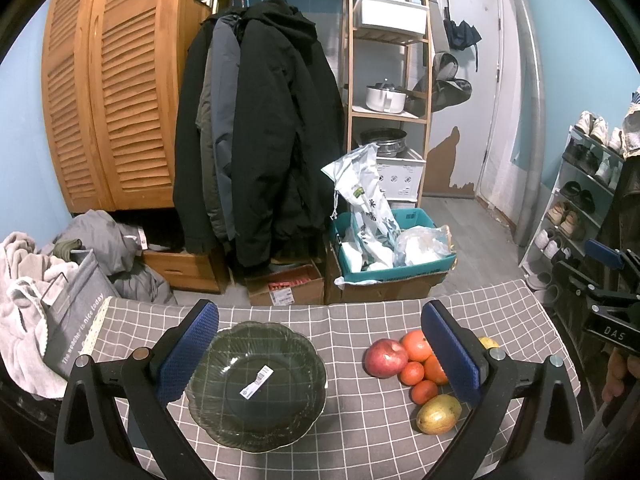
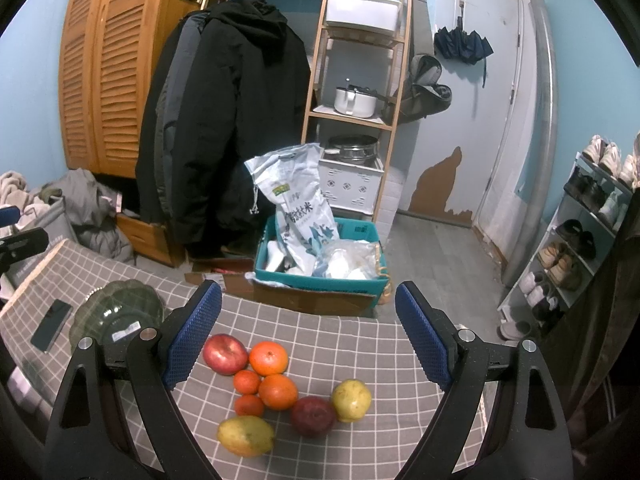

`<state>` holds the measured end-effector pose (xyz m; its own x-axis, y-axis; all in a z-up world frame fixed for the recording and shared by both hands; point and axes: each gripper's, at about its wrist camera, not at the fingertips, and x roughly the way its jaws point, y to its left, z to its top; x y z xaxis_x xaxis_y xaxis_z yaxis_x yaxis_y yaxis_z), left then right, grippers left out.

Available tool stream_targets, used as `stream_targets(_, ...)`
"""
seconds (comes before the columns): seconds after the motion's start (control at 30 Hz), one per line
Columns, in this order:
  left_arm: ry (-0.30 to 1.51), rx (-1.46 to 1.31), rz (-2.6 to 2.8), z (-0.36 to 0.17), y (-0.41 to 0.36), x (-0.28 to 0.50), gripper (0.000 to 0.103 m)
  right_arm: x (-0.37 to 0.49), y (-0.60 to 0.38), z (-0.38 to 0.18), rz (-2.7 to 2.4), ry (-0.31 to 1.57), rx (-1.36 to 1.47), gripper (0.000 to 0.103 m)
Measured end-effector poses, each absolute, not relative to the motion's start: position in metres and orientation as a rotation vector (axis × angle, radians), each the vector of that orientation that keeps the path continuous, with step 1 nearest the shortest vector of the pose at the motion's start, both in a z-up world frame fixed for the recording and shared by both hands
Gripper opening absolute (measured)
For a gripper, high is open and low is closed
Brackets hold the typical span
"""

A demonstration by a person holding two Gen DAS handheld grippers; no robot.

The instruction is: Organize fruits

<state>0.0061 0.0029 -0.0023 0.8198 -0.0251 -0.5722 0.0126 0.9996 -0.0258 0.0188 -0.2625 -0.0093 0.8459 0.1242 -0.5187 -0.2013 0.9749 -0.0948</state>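
A dark green glass bowl (image 1: 258, 386) with a white sticker stands empty on the grey checked tablecloth (image 1: 352, 432), between the fingers of my open left gripper (image 1: 318, 352). To its right lies a pile of fruit: a red apple (image 1: 386, 358), several oranges (image 1: 418, 346) and a mango (image 1: 438, 414). In the right wrist view my right gripper (image 2: 308, 332) hovers open above the same pile: red apple (image 2: 225, 353), oranges (image 2: 269, 358), mango (image 2: 246, 436), a dark red apple (image 2: 313, 416) and a yellow pear (image 2: 352, 400). The bowl (image 2: 116, 314) sits at the left.
A black phone (image 2: 51, 325) lies on the cloth left of the bowl. Beyond the table's far edge stands a teal box (image 2: 320, 264) of bags on cardboard. Coats (image 1: 260, 132) hang behind, a shoe rack (image 2: 580, 240) at right, a laundry basket (image 1: 60, 312) at left.
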Motion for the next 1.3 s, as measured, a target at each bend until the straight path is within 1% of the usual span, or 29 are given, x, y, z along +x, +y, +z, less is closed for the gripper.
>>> stream_targets(0.93, 0.611, -0.021, -0.02, -0.002, 0.002, 0.007, 0.102, 0.018, -0.261, -0.011, 0.167, 0.538, -0.153, 0.087)
stream_targets(1.1, 0.616, -0.017, -0.026, 0.001, -0.003, 0.012, 0.102, 0.021, -0.273, -0.011, 0.162, 0.541, -0.154, 0.087)
stream_targets(1.3, 0.65, -0.017, -0.03, -0.012, -0.007, 0.024, 0.102, 0.025, -0.282, -0.019, 0.144, 0.569, -0.15, 0.087)
